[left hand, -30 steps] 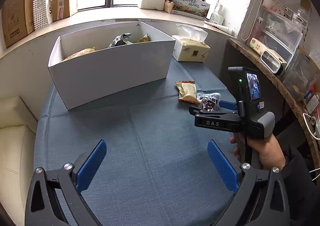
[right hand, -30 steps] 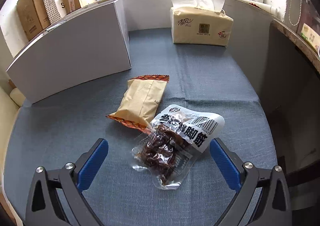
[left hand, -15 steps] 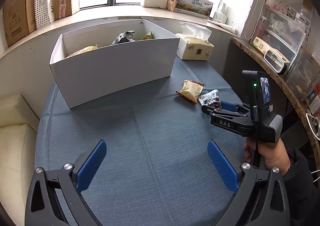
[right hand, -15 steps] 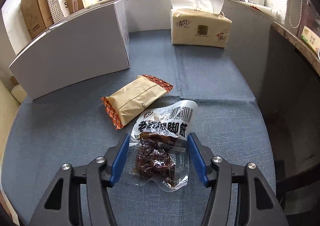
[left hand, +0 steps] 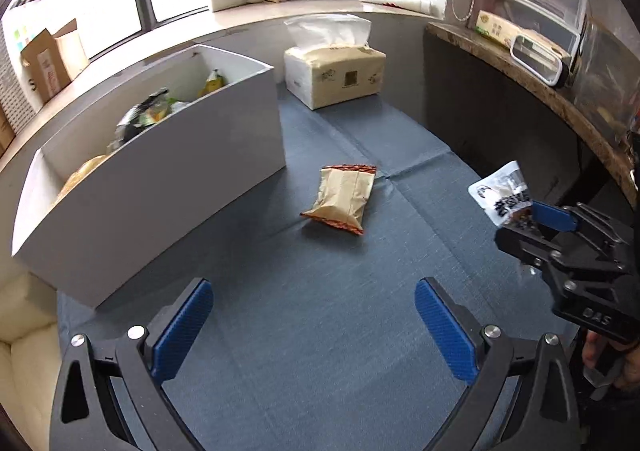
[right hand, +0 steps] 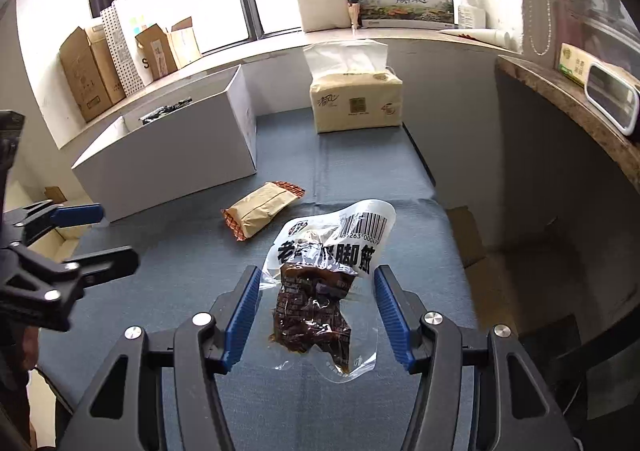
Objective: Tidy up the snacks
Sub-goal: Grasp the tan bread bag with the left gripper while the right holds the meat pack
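Clear snack packet (right hand: 320, 291) with dark contents and a barcoded white top: held between the blue pads of the right gripper (right hand: 316, 315), jaws about half closed and pressing its two side edges. The packet hangs clear of the table, its top end pointing away from the gripper. The jaws have just closed on it.

Left gripper (left hand: 314, 327): jaws wide apart, nothing between them, above bare cloth. In its view the right gripper (left hand: 536, 223) is off to the right with the packet (left hand: 502, 195) sticking out of it.

Ahead of the right gripper and slightly left, a tan snack bag (right hand: 262, 207) with orange crimped ends lies flat on the blue-grey tablecloth (right hand: 192, 251). Beyond that, to the left, stands an open white box (right hand: 172, 163) with several wrapped snacks inside. Straight ahead, at the far end of the cloth, a tissue pack (right hand: 356, 103) stands upright.

Room: a window sill (right hand: 280, 39) behind the table carries cardboard boxes (right hand: 88, 71), a white box and a printed carton. A stone-topped ledge (right hand: 560, 99) runs along the right side. The cloth shows fold creases.
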`<state>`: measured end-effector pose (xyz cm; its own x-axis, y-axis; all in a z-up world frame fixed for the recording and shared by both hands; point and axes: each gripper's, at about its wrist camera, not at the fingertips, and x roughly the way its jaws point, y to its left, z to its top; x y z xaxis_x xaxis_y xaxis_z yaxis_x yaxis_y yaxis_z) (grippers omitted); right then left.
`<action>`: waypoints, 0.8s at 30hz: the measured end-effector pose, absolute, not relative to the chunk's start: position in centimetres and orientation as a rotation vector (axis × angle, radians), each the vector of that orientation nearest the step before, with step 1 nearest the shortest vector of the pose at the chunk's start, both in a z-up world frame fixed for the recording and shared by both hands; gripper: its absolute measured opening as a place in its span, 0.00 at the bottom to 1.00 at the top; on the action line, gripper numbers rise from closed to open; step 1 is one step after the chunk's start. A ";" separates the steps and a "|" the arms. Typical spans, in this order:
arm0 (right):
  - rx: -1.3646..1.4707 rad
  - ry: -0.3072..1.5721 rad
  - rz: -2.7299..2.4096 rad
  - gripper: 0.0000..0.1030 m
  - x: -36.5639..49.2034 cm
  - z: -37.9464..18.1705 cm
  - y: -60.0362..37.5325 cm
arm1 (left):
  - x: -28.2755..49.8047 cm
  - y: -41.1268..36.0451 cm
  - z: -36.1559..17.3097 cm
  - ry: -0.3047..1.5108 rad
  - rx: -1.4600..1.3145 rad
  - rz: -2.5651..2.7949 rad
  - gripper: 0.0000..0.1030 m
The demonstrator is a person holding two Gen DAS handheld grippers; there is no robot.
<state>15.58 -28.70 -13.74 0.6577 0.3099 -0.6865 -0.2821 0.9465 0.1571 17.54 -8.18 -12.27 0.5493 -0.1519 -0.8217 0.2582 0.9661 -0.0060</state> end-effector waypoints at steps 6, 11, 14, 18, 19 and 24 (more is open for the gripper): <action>0.075 0.766 0.305 0.60 14.7 -13.2 -31.2 | 22.8 -11.8 -15.8 1.004 0.236 -0.273 1.00; 0.105 0.778 0.329 0.60 14.6 -13.8 -32.1 | 25.8 -12.7 -17.1 1.020 0.215 -0.315 1.00; 0.122 0.791 0.332 0.60 14.5 -14.2 -32.5 | 26.7 -12.5 -17.6 1.044 0.179 -0.326 1.00; 0.133 0.793 0.332 0.60 14.5 -14.5 -32.8 | 26.8 -12.3 -17.7 1.018 0.195 -0.331 0.98; 0.138 0.794 0.335 0.60 14.5 -14.6 -32.8 | 26.8 -12.4 -17.8 1.003 0.219 -0.317 0.95; 0.140 0.803 0.340 0.60 14.5 -14.7 -32.6 | 26.6 -11.7 -17.9 1.020 0.211 -0.330 0.50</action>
<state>14.46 -32.61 -14.68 0.6440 0.3502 -0.6802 -0.2453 0.9367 0.2500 26.57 -11.69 -17.92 0.4803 -0.1713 -0.8602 0.3657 0.9305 0.0189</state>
